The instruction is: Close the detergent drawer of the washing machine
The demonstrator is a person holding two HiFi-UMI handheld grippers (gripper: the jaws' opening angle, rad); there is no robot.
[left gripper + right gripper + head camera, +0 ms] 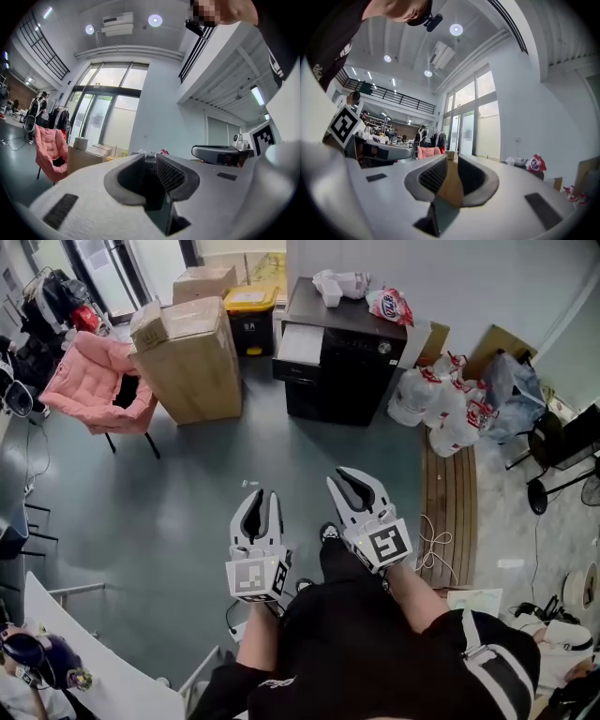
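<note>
left gripper (265, 501) and right gripper (354, 486) low centre, jaws slightly parted, empty, aimed ahead for approach | washer (342, 371) upper centre, well apart | drawer (302, 343) juts open

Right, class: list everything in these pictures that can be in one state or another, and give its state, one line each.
detergent drawer: pulled out of the washing machine, not yet closed
left tool: jaws a little apart, nothing between them
right tool: jaws a little apart, nothing between them
large cardboard box: upright, flaps shut
yellow-lidded bin: lid down
</note>
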